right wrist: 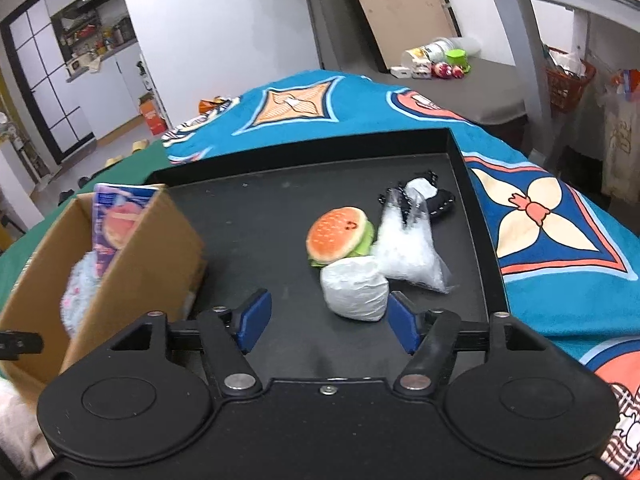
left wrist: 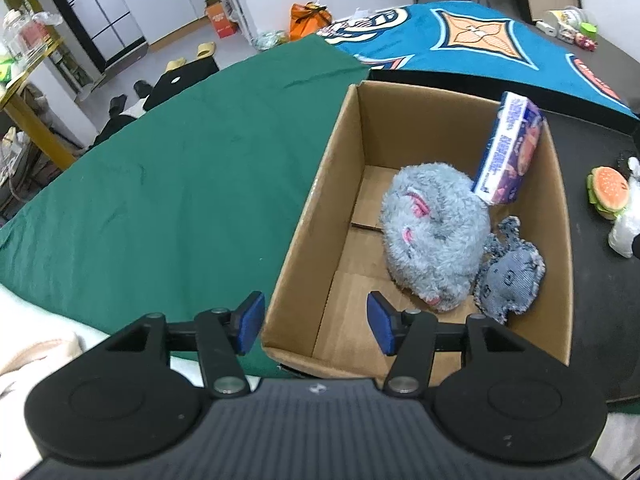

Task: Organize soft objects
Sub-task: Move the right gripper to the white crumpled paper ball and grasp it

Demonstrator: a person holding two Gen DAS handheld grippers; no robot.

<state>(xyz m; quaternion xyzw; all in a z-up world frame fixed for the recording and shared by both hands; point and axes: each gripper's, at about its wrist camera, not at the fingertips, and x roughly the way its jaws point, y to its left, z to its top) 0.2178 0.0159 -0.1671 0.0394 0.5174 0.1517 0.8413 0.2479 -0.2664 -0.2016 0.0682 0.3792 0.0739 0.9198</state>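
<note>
1. The grey plush (left wrist: 434, 236) lies on its side in the cardboard box (left wrist: 312, 216), its long axis running from the far wall toward the near one, with the pink nose at the near end.
2. A small denim toy (left wrist: 510, 276) rests against the plush on its right; a purple pack (left wrist: 508, 148) leans tilted in the far right corner of the box.
3. The left tongs (left wrist: 316, 326) hover over the near left corner of the box, about half open and empty. The box's left wall passes between the pads; the plush lies ahead and to the right.
4. The right tongs (right wrist: 326, 320) are wider apart and grip nothing. A white wrapped bundle (right wrist: 356, 290) sits on the black tray (right wrist: 256, 216) just beside the right pad (right wrist: 404, 326), ahead of it rather than between the pads.
5. Behind the bundle are a burger toy (right wrist: 340, 236), a clear bag (right wrist: 408, 248) and a black-and-white item (right wrist: 426, 192), all touching or nearly so.
6. The box stands to the left of the tray, and its right wall rises between the tray items and the plush.
7. A green cloth (left wrist: 168, 184) and a blue patterned blanket (right wrist: 540, 216) cover the surface around them.
</note>
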